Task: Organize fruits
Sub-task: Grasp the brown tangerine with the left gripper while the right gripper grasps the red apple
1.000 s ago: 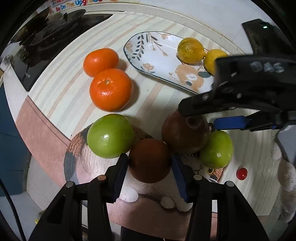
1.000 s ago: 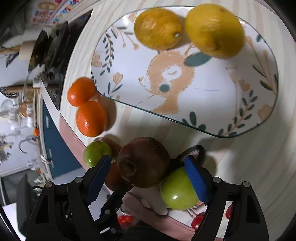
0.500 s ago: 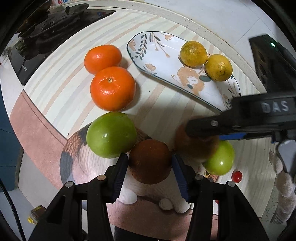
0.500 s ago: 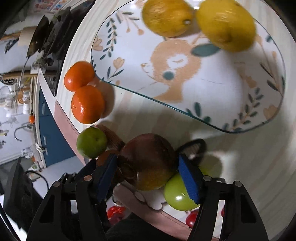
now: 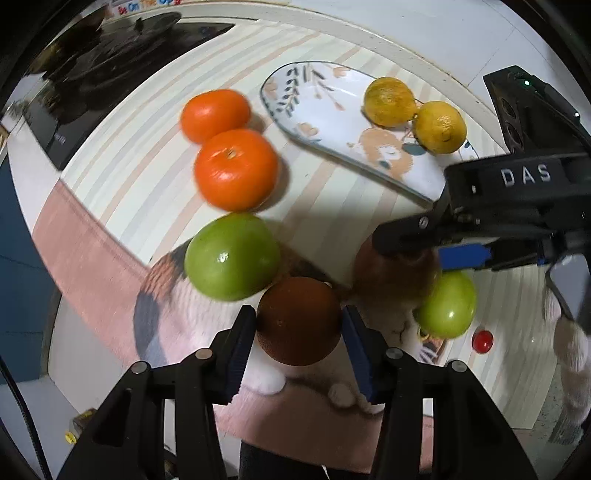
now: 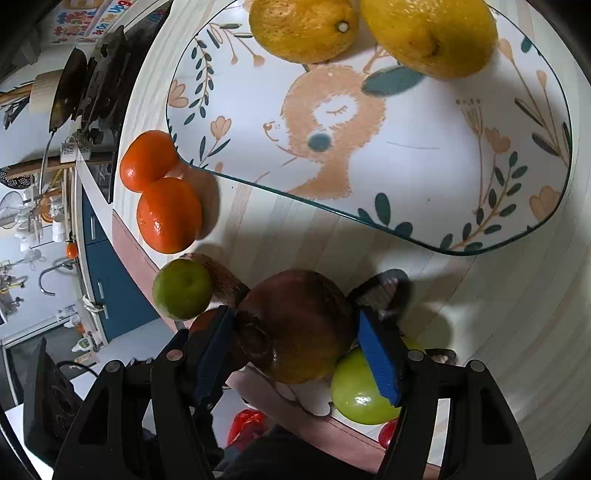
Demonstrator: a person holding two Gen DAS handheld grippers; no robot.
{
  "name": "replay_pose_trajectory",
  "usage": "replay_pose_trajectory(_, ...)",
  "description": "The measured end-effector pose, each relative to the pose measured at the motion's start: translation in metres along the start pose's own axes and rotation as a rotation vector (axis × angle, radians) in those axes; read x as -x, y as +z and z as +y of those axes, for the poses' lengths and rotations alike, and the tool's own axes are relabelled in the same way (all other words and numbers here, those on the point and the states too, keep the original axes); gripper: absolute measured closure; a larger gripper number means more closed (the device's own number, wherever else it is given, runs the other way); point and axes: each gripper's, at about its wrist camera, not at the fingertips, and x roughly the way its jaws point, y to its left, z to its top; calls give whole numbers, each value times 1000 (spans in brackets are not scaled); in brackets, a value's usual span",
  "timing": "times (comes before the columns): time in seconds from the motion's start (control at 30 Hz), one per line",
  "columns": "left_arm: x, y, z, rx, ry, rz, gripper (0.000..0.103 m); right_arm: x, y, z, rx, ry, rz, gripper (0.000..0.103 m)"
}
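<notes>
My left gripper [image 5: 299, 325] is shut on a round brown fruit [image 5: 298, 320] and holds it above the cat-print mat [image 5: 166, 306]. My right gripper [image 6: 299, 326] is shut on a second brown fruit [image 6: 299, 325], also lifted; it shows in the left wrist view [image 5: 397, 273] too. A white deer-print plate [image 6: 369, 155] holds two lemons [image 6: 301, 27] [image 6: 430, 35]. Two oranges [image 5: 236, 170] [image 5: 214, 114] lie left of the plate. Two green fruits [image 5: 232, 256] [image 5: 447, 304] lie on the mat.
A black stovetop [image 5: 110, 62] lies at the far left. A small red object [image 5: 483, 340] sits near the right green fruit. The counter edge runs along the mat; a blue cabinet [image 6: 107, 273] stands below it.
Both grippers have risen with their brown fruits. The right gripper closed on its fruit and lifted it off the mat toward the plate.
</notes>
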Motion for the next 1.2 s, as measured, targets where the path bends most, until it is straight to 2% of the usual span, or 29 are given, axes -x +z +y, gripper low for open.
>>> replay_pose_trajectory(0.13, -1, -5, 8, 36, -8, -3, 58, -4, 0, 4, 24, -18, 16, 31)
replay_pose_trajectory(0.33, 1, -3, 6, 38, -6, -4, 59, -9, -3, 16, 67, -66, 24, 31)
replay_pose_trajectory(0.4, 4, -2, 7, 38, -7, -9, 64, -8, -7, 20, 76, -84, 6, 31)
replay_pose_trajectory(0.47, 11, 1, 6, 32, -21, -17, 79, -3, -12, 23, 85, -107, -36, 32)
replay_pose_trajectory(0.5, 12, 3, 4, 24, -18, -19, 79, -1, -13, 25, 89, -109, -53, 32)
replay_pose_trajectory(0.6, 7, 10, -1, -36, -5, -12, 76, 0, -16, 26, 104, -111, -58, 32)
replay_pose_trajectory(0.73, 0, 18, 1, -48, -39, -2, 69, -3, -16, 27, 106, -107, -43, 32)
replay_pose_trajectory(0.77, -3, 19, 2, -48, -55, 12, 62, -2, -16, 26, 101, -105, -47, 32)
replay_pose_trajectory(0.8, -6, 20, 2, -51, -66, 28, 60, -1, -15, 24, 95, -101, -51, 32)
replay_pose_trajectory(0.9, -12, 20, -4, -65, -104, 51, 59, 7, -13, 16, 68, -82, -61, 32)
replay_pose_trajectory(1.03, -15, 19, -20, -136, -59, 25, 59, 16, -8, 8, 50, -93, -72, 32)
replay_pose_trajectory(1.2, -13, 15, -20, -119, -53, 33, 60, 8, 1, 5, 49, -129, -49, 31)
